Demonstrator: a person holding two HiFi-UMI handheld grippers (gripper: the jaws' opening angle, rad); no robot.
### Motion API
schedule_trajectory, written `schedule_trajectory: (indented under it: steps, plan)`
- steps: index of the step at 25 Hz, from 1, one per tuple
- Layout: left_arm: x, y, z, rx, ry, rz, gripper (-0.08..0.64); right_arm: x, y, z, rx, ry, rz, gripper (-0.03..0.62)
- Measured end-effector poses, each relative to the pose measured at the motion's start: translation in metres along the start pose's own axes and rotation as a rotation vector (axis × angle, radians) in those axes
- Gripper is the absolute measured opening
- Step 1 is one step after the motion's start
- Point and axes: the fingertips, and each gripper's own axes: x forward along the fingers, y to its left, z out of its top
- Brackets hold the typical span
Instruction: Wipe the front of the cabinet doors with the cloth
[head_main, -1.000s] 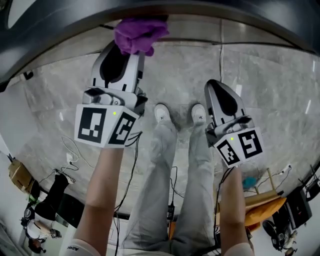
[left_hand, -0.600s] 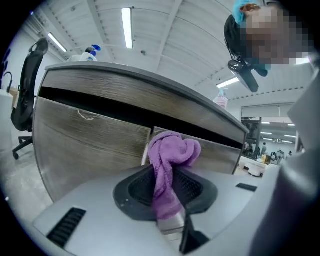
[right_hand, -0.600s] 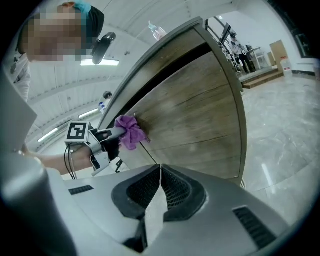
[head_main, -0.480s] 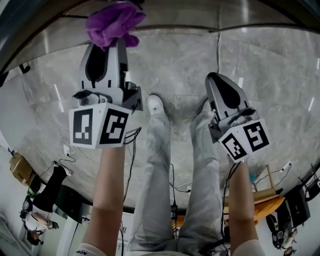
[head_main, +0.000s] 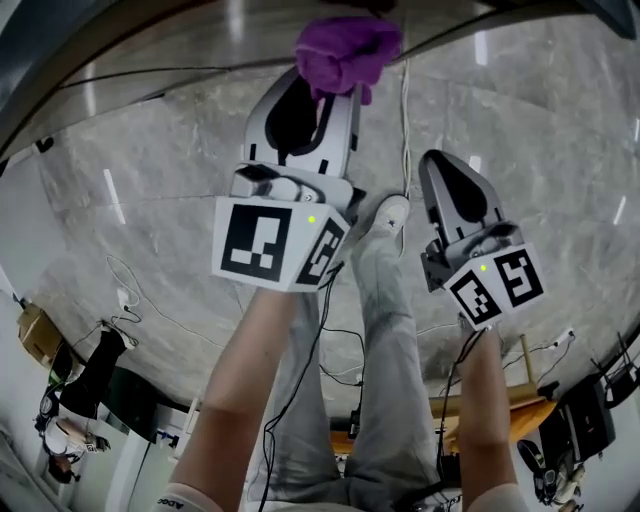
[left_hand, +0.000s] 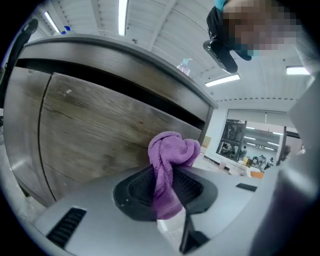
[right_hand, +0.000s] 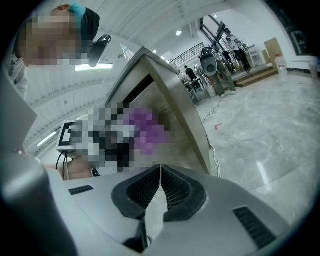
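My left gripper (left_hand: 169, 175) is clamped on the bunched purple terry cloth (left_hand: 172, 150). The wad sticks out ahead to meet the grey-brown wooden cabinet door (left_hand: 95, 130); I cannot tell if it touches. My right gripper (right_hand: 160, 172), shut on nothing, waits further right.

cloth (left_hand: 172, 150) is reading as soft, looped purple terry, matt. cabinet door (left_hand: 95, 125) is showing grey-brown wood grain, dull and slightly rough. left gripper (left_hand: 167, 175) and right gripper (right_hand: 160, 170) shells are looking like smooth grey plastic with black ribbed pads (right_hand: 176, 188); floor (head_main: 520, 120) is reflecting lights off glossy marble-look stone.
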Motion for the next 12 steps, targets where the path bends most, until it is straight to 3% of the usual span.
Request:
schedule_trajectory:
  steps: [6, 9, 12]
  plan:
    - [0.054, -0.053, -0.044, 0.058, 0.058, -0.097, 0.086, -0.003, -0.026, -0.013, 0.015, 0.028, 0.001, 0.029]
    - [0.061, -0.042, -0.048, 0.005, 0.060, -0.073, 0.086, -0.001, -0.028, -0.021, 0.023, 0.039, -0.013, 0.029]
    - [0.056, -0.020, -0.044, 0.009, 0.056, -0.057, 0.086, 0.002, -0.028, -0.025, 0.032, 0.041, -0.034, 0.029]
